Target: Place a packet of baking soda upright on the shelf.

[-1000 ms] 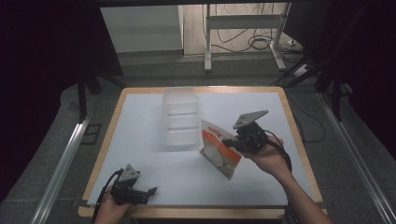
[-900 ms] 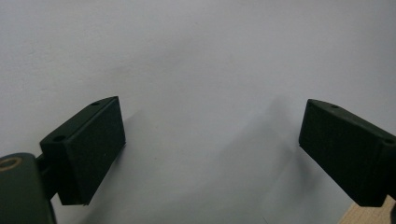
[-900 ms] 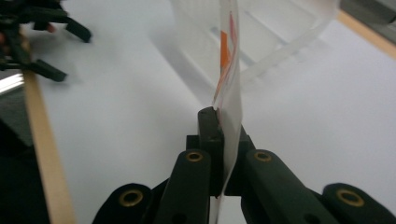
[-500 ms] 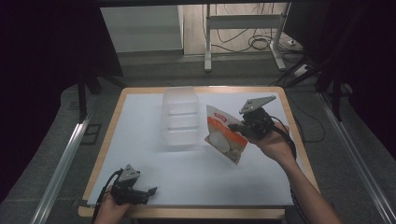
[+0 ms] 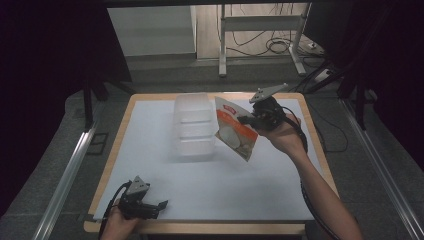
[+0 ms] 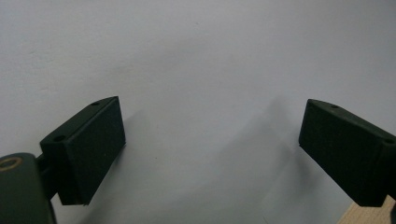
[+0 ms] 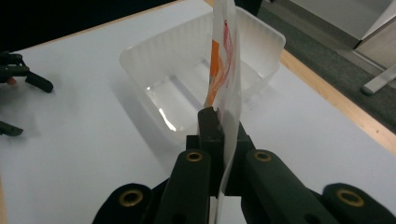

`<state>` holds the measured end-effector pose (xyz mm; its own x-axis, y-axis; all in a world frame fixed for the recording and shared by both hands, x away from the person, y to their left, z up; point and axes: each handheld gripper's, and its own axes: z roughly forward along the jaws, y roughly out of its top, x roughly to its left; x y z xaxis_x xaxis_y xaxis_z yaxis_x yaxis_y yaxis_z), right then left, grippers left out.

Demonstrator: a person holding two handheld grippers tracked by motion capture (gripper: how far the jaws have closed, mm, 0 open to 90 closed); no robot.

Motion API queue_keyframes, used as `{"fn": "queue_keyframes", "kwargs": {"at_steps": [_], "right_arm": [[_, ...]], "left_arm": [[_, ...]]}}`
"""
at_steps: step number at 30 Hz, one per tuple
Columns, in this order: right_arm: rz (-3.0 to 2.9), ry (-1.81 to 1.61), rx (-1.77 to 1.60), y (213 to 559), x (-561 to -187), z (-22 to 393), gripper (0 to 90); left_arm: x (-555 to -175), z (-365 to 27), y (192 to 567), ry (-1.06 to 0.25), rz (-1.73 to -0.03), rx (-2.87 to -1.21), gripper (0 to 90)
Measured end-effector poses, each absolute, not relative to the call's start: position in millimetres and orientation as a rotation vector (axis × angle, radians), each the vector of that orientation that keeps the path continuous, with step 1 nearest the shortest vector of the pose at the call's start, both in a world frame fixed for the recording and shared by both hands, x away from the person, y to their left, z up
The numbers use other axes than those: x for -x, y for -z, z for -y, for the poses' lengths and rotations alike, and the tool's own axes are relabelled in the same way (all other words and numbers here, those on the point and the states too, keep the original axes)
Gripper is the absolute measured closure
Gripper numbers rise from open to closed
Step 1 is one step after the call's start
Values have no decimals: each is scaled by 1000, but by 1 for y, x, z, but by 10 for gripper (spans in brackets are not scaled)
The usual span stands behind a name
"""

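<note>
My right gripper [image 5: 246, 120] is shut on the edge of an orange and white food pouch [image 5: 235, 132], held in the air just right of a clear plastic tub [image 5: 193, 126]. In the right gripper view the pouch [image 7: 224, 60] stands edge-on between the jaws, with the tub [image 7: 196, 70] right behind it. My left gripper [image 5: 159, 206] rests at the near left edge of the table, open and empty. In the left gripper view its pads [image 6: 91, 147] stand wide apart over the bare white surface.
The white table top [image 5: 150, 150] has a wooden rim [image 5: 200, 227]. Beyond the far edge stand a metal frame's legs and cables on the floor [image 5: 280, 47]. Metal rails [image 5: 65, 175] run along both sides of the table.
My right hand has lifted the pouch and carried it up and away toward the far side of the table, nearer the tub. The left gripper has stayed put.
</note>
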<state>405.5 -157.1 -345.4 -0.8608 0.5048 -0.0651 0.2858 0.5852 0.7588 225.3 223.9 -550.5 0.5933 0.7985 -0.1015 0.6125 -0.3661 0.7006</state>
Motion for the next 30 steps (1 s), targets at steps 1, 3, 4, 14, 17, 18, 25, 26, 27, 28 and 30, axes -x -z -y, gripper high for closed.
{"fn": "queue_keyframes", "kwargs": {"at_steps": [1,3,4,14,17,18,25,26,27,28,30], "right_arm": [[-2544,-1146,-650,345,-405,157,891],[-2542,-1152,-638,342,-409,153,892],[-2542,-1154,-634,341,-410,151,891],[-2551,-1178,-585,331,-425,126,892],[-2562,-1197,-581,331,-431,115,891],[-2562,-1197,-581,331,-431,115,891],[-2582,-1192,-557,333,-441,89,891],[-2585,-1192,-547,334,-444,81,891],[-2585,-1192,-547,334,-444,81,891],[-2586,-1191,-546,334,-445,79,891],[-2589,-1194,-534,335,-447,72,891]], "left_arm": [[-225,-224,551,-332,-1113,-2104,71],[-225,-224,551,-332,-1115,-2101,71],[-225,-224,551,-333,-1116,-2099,71],[-225,-224,551,-331,-1117,-2097,71],[-225,-224,551,-331,-1117,-2097,71],[-225,-224,551,-331,-1117,-2097,71],[-225,-225,551,-329,-1115,-2097,71],[-225,-225,551,-328,-1117,-2092,71],[-225,-225,551,-328,-1117,-2092,71],[-225,-225,551,-328,-1117,-2093,71],[-225,-224,551,-326,-1118,-2089,72]]}}
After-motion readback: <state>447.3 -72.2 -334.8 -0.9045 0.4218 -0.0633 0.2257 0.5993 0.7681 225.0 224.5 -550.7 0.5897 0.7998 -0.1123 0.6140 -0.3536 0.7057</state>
